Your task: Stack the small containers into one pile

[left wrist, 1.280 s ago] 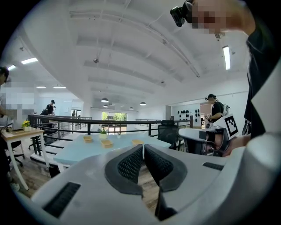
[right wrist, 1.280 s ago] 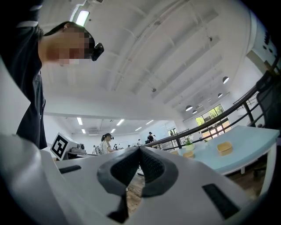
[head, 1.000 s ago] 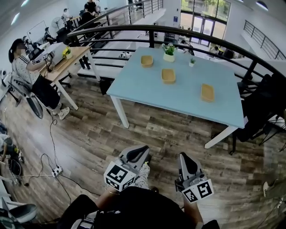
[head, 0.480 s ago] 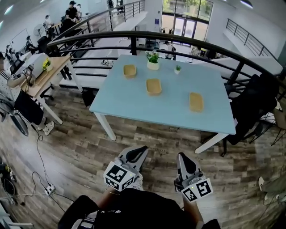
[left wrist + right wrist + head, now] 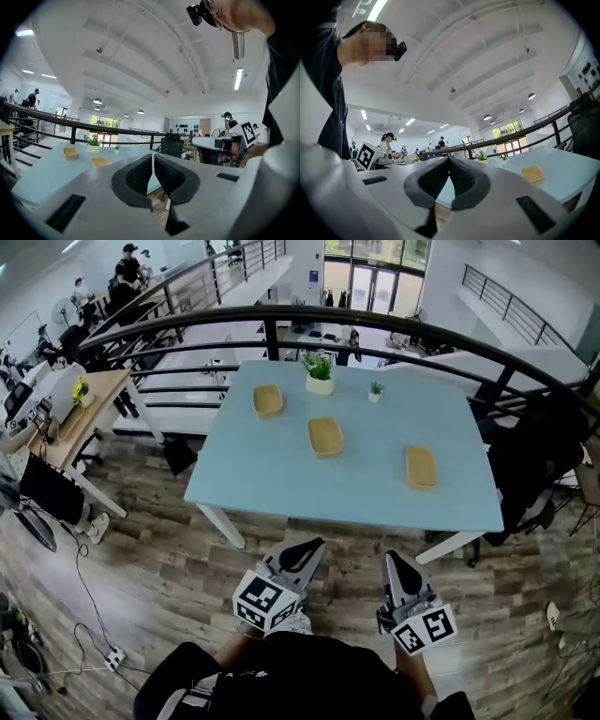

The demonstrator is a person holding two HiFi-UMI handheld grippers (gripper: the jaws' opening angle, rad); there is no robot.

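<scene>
Three small tan containers stand apart on the light blue table [image 5: 272,479]: one far left [image 5: 267,400], one in the middle [image 5: 325,437], one at the right [image 5: 420,467]. Both grippers hang level over the wooden floor, short of the table's near edge. My left gripper [image 5: 305,552] is shut with nothing in it, and so is my right gripper [image 5: 397,565]. The left gripper view shows its pads meeting [image 5: 153,161], with two containers [image 5: 70,152] [image 5: 100,161] beyond. In the right gripper view the gripper [image 5: 449,164] is shut and one container [image 5: 533,174] lies to its right.
A potted plant [image 5: 319,371] and a tiny plant [image 5: 375,390] stand at the table's far edge. A black railing [image 5: 375,324] curves behind the table. A dark chair [image 5: 544,456] sits at its right end. A wooden desk [image 5: 75,404] stands left, cables and a power strip [image 5: 114,659] on the floor.
Both grippers and the head have moved forward toward the table, which now sits nearer and more centred. The jaws stayed shut and the containers have not moved.
</scene>
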